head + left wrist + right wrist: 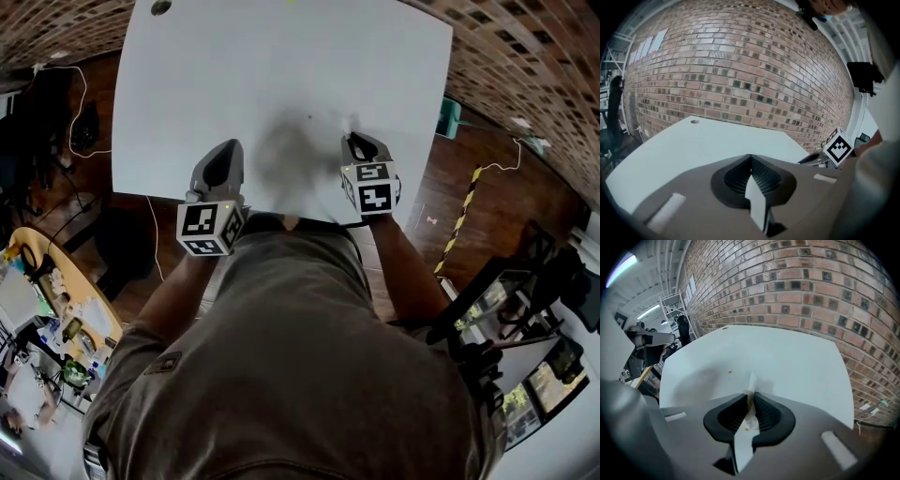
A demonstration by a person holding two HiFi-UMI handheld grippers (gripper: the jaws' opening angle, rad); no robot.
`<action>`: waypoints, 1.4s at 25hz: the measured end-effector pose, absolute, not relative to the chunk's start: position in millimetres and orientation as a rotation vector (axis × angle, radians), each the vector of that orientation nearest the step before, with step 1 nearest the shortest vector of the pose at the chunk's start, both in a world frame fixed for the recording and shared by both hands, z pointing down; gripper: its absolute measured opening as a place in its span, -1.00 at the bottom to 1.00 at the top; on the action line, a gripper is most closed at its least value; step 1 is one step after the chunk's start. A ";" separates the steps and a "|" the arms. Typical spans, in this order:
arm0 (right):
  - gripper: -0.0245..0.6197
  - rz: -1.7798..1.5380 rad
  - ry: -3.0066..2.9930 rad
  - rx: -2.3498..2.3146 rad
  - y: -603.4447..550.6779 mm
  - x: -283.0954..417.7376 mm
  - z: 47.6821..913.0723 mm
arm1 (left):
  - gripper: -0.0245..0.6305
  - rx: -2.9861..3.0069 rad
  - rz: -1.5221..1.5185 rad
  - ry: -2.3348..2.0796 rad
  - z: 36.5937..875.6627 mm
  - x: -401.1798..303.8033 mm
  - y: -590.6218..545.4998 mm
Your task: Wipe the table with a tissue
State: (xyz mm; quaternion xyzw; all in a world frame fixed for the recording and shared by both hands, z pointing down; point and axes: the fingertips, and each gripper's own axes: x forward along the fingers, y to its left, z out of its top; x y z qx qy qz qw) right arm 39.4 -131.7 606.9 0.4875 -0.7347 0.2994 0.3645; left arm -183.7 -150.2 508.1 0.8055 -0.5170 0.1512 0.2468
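The white table fills the upper head view. My right gripper is over its near right part, shut on a white tissue that sticks out past the jaw tips and shows small yellowish stains. A tiny yellow speck lies on the table ahead of the tissue. My left gripper hovers at the table's near left edge, shut with nothing between its jaws. In the left gripper view the jaws meet, and the right gripper's marker cube shows at the right.
A round cable hole sits in the table's far left corner. A brick wall stands behind the table. A cluttered side table is at the lower left, equipment at the lower right. Yellow-black tape marks the wooden floor.
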 end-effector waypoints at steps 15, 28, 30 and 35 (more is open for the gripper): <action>-0.74 0.762 -1.843 1.434 -129.9 93.0 581.3 | -0.92 2.283 0.400 -1.333 500.5 -150.6 -155.6; -0.74 0.870 -1.778 1.483 -101.6 117.4 609.1 | -0.92 2.321 0.425 -1.321 486.3 -140.2 -142.9; -0.74 0.865 -1.780 1.482 -101.7 116.8 609.7 | -0.92 2.319 0.429 -1.326 486.1 -143.3 -141.3; -0.74 0.862 -1.777 1.465 -101.2 113.5 609.3 | -0.92 2.311 0.431 -1.329 488.2 -148.4 -140.1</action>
